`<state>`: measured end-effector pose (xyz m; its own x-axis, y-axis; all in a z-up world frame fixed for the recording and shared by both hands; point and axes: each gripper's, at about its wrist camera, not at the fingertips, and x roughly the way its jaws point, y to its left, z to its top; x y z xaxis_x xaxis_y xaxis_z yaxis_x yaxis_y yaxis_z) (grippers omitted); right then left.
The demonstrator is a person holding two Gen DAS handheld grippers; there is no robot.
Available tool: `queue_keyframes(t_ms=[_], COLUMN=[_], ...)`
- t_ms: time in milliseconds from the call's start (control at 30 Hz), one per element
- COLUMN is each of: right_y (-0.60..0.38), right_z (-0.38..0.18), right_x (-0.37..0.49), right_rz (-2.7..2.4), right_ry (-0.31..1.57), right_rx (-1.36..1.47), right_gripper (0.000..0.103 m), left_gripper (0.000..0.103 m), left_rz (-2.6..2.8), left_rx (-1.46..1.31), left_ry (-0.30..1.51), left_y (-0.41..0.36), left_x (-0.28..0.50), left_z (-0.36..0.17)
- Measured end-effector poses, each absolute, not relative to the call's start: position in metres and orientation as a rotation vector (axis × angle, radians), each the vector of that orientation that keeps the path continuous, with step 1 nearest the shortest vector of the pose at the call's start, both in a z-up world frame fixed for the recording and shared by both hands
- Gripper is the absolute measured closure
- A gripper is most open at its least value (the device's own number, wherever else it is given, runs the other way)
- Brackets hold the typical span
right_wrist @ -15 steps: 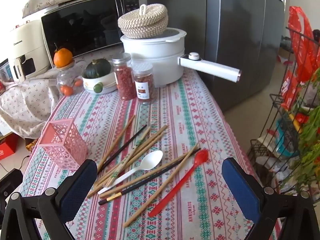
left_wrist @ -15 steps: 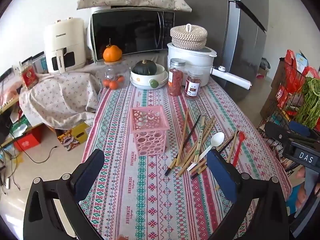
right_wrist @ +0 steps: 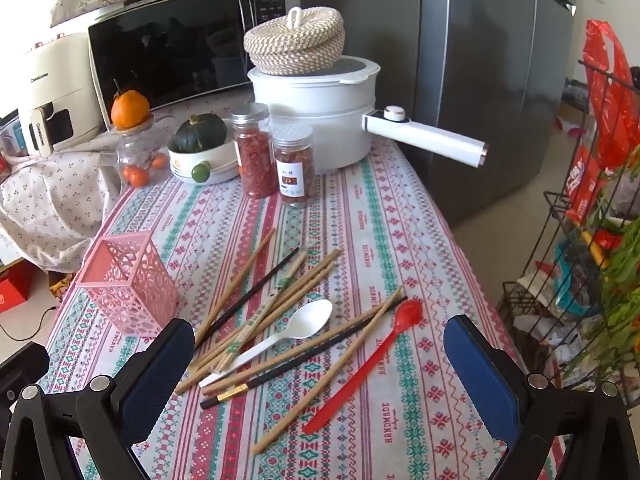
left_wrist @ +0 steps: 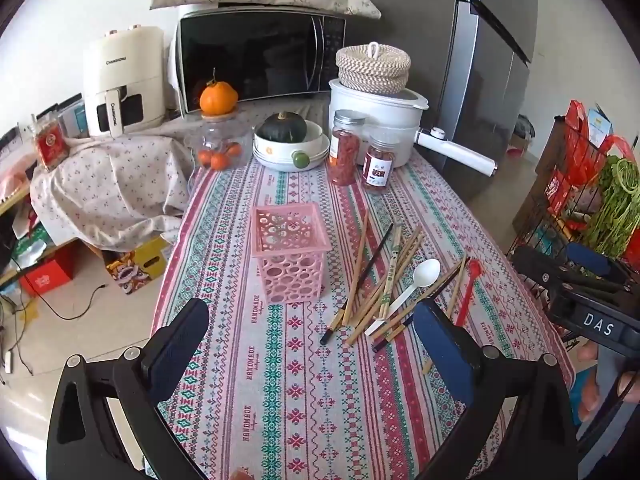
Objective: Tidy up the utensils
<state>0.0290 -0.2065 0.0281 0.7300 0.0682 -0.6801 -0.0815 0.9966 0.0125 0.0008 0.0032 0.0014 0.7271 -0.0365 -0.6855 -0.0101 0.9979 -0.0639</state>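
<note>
the left gripper hovers over the near end of the counter, jaws spread wide and grasping nothing. the right gripper hangs likewise released, above the utensil pile. the pink holder stands upright at 12 o'clock from the left gripper, with nothing visible inside it. just beside it, toward 2 o'clock, lie the loose chopsticks, fanned and crossing one another, with the white spoon resting across them and the red spoon at the pile's right edge. behind, at the far end, two spice jars, a white pot with a woven basket on its lid, a bowl holding a dark squash, and a microwave crowd the back; nothing stands between holder and utensils. since the earlier frame the utensils and holder lie unmoved; both grippers have barely shifted and remain open.
</note>
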Motion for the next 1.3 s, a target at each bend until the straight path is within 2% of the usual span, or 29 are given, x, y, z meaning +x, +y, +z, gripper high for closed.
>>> queue_keyframes(t_ms=[1300], right_y=[-0.21], right_z=[0.027], right_x=[0.031], right_rz=[0.081], right_ry=[0.748], right_rx=[-0.005], right_gripper=[0.001], left_gripper=[0.0], left_rz=[-0.014], left_rx=[-0.071], left_ry=[0.757], left_y=[0.003], left_x=[0.001], left_z=[-0.003])
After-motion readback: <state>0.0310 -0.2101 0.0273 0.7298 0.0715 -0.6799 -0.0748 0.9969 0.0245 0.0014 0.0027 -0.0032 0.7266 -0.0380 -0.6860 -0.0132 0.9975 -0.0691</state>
